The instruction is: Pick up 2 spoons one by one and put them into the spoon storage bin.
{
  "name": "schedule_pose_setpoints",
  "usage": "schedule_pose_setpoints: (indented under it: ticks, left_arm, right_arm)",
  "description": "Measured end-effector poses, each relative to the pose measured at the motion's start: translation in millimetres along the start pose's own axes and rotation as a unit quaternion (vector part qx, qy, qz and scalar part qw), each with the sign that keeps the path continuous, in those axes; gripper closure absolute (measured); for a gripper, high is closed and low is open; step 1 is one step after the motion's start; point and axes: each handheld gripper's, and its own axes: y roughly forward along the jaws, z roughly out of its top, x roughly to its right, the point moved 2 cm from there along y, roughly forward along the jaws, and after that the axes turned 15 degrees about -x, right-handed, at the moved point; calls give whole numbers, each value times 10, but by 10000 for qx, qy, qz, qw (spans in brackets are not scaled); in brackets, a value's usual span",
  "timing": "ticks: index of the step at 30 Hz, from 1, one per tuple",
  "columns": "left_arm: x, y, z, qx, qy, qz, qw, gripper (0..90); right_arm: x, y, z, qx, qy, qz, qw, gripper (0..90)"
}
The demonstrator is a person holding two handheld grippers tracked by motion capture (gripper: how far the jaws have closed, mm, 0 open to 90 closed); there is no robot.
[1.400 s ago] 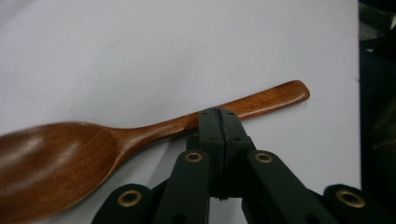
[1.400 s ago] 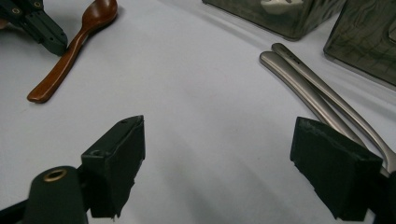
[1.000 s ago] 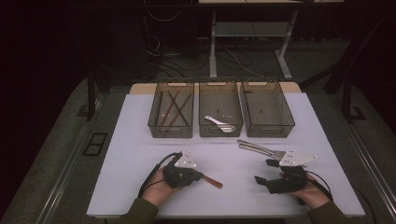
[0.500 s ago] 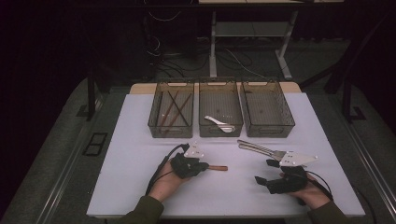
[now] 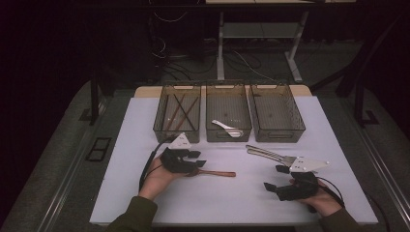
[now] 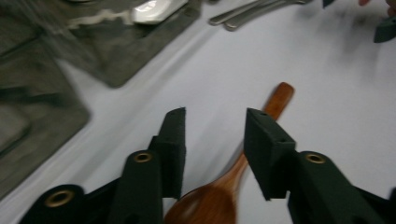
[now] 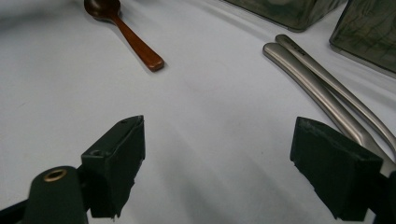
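While the left gripper (image 6: 212, 140) jaws have just opened over the wooden spoon (image 6: 233, 186), the right gripper (image 7: 217, 163) gapes empty.

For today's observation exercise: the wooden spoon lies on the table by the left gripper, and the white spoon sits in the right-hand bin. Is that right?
Not quite. The white spoon sits in the middle bin, as the high view shows. The wooden spoon does lie on the table by the left gripper.
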Motion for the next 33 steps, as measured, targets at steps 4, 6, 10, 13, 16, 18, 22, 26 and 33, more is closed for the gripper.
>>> schedule_pose_setpoints:
  ticks: [4,6,10,13,16,18,22,26,33]
  left_arm:
    - [-124,-59,-136,37,-207,12,9998,428]
    - [-163,-60,-202,-20,-294,-41,9996,391]
    - [-181,-23,-283,-185,-312,-94,9993,368]
    - [-161,20,-309,-374,-239,-67,9990,367]
    - [-140,60,-317,-500,-194,-36,9986,369]
    - [-133,72,-318,-563,-126,-20,9983,371]
    - [-96,98,-335,-713,-15,41,9974,386]
    - [-65,107,-344,-776,70,72,9969,414]
    - [-27,99,-347,-771,214,-63,9968,538]
  right_arm:
    - [-7,4,1,-18,-32,-28,10000,177]
    - [-10,6,3,-34,-42,-20,10000,177]
    - [-16,13,6,-43,-52,-20,10000,177]
    - [-16,13,6,-32,-54,-25,10000,177]
    - [-12,12,5,-30,-53,-26,10000,177]
    - [-13,12,5,-30,-59,-33,10000,177]
    - [-16,14,6,-26,-61,-35,10000,177]
    - [-13,13,6,-30,-59,-43,10000,177]
    - [-10,13,4,-43,-59,-52,10000,177]
